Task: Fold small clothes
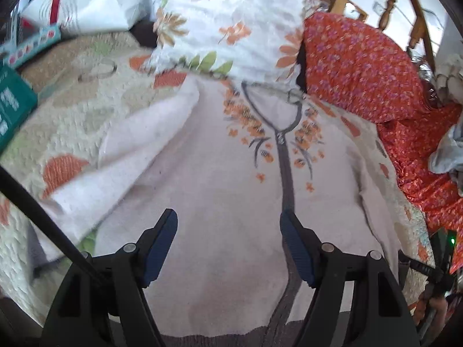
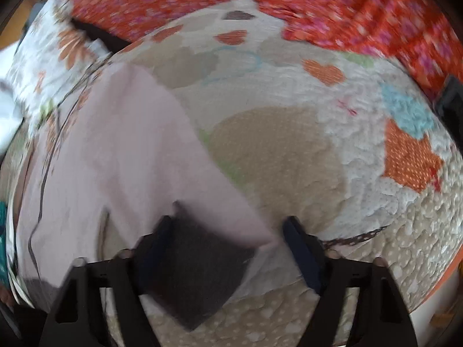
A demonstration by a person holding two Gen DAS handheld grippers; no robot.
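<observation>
A small pale pink cardigan (image 1: 220, 173) lies face up on the quilted bedspread (image 1: 72, 110), filling the centre of the left wrist view, its grey zip placket (image 1: 286, 179) running down the middle right and orange flower embroidery around the neckline at centre; I judge it light, soft and limp, a knit that will sag and drag rather than hold a crease, best taken at the hem corners or at a sleeve end. My left gripper (image 1: 228, 225) hovers over the lower body of the garment, jaws wide apart and holding nothing; in the right wrist view a sleeve (image 2: 139, 150) slants from upper left to lower centre, its dark grey cuff (image 2: 196, 271) lying between the spread jaws of my right gripper (image 2: 228, 231); the frame is blurred, so whether a finger touches the cuff I cannot say, but nothing looks clamped.
</observation>
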